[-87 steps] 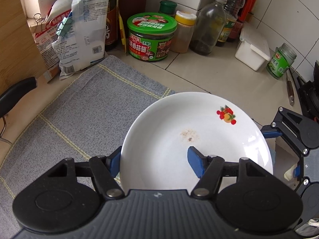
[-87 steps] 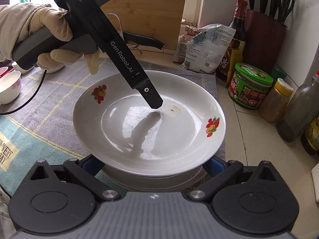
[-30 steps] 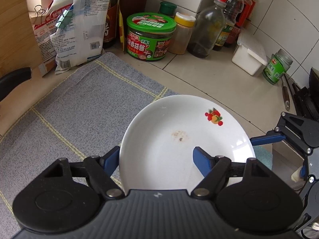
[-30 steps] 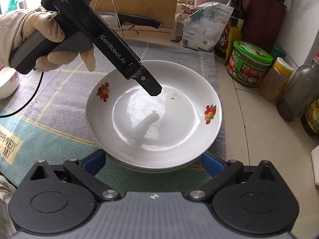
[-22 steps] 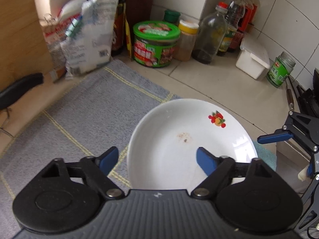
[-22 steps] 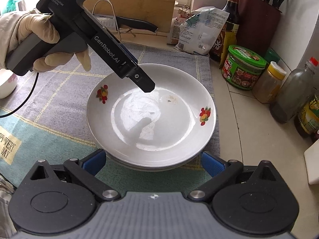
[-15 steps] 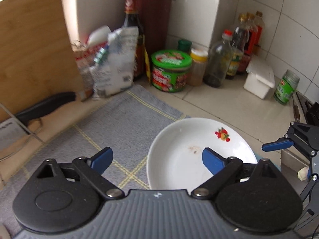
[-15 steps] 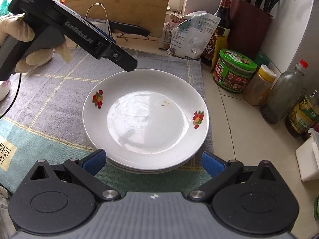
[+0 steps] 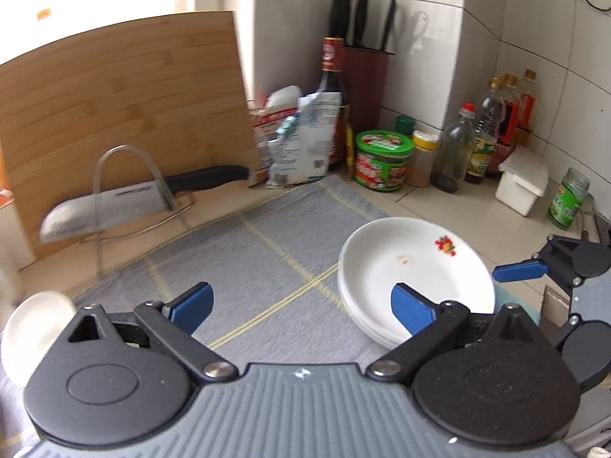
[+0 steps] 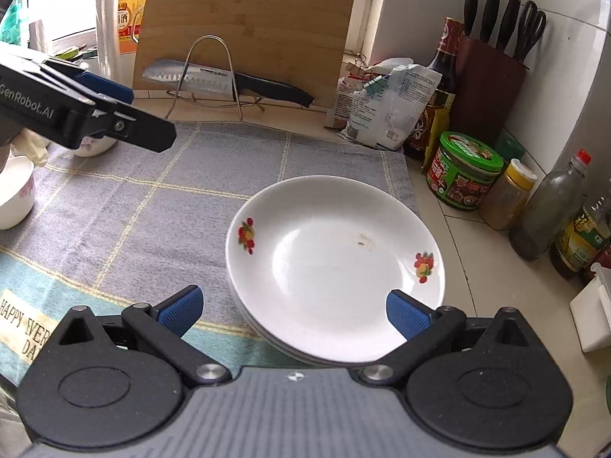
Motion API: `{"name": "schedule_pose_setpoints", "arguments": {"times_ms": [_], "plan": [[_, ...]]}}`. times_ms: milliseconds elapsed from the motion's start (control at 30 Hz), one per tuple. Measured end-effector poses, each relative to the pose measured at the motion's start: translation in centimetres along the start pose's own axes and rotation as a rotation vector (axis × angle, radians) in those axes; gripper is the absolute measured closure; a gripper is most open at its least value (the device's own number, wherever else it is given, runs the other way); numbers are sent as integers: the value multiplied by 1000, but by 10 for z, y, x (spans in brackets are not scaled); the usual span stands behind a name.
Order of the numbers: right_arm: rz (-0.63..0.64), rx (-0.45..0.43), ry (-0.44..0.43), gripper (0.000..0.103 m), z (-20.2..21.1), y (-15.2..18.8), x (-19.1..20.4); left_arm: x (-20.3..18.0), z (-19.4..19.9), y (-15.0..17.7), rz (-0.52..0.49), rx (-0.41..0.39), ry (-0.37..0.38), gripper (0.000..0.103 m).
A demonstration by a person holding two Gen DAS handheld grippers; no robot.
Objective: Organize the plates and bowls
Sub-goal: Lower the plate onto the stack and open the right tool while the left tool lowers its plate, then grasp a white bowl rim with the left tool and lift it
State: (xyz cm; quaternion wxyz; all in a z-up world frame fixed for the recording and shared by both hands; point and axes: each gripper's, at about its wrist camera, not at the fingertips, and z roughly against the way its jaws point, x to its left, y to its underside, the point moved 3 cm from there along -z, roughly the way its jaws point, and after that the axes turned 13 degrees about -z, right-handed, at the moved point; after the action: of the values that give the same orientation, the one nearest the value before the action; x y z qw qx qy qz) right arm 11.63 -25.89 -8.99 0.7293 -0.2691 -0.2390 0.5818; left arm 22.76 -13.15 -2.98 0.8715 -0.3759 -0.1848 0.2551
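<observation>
I read "GenRobot.AI", first letter partly cut off, on the left gripper (image 10: 126,114) body. "SUPOR" on the knife (image 10: 198,76) blade. "HAPPY" on the mat (image 10: 23,316) edge; following words cut off. Jar labels too small.

Ahead of the left claw (image 9: 301,307), whose jaws are opening with nothing between them, the grey mat (image 9: 267,252) lies bare up to the knife rack (image 9: 130,194) and the leaning cutting board (image 9: 114,114). To its right sits the stack of plates (image 9: 401,267), partly behind its right finger, with the right claw (image 10: 292,309) just beyond. A white bowl (image 9: 34,328) blocks its left side. Beyond the right claw, past the plates, jars (image 10: 464,170) and bottles (image 10: 546,217) crowd the worktop (image 10: 477,267) along the wall; the mat to its left is clear up to the bowls (image 10: 15,191).
</observation>
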Motion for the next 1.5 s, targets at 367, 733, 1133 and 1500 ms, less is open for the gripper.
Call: {"name": "schedule_pose_setpoints", "arguments": {"times_ms": [367,733,1133,1500], "plan": [[13,-22,-13,0,5,13,105,54,72,82,54,34,-55,4],[233,4,-232,0,-15,6,189,89,121,142,237,92,-229,4],[381,69,-459,0,-46,15,245,112,133,186,395,224,-356,4],[359,66,-466,0,-69,13,303,148,104,192,359,207,-168,9]]}}
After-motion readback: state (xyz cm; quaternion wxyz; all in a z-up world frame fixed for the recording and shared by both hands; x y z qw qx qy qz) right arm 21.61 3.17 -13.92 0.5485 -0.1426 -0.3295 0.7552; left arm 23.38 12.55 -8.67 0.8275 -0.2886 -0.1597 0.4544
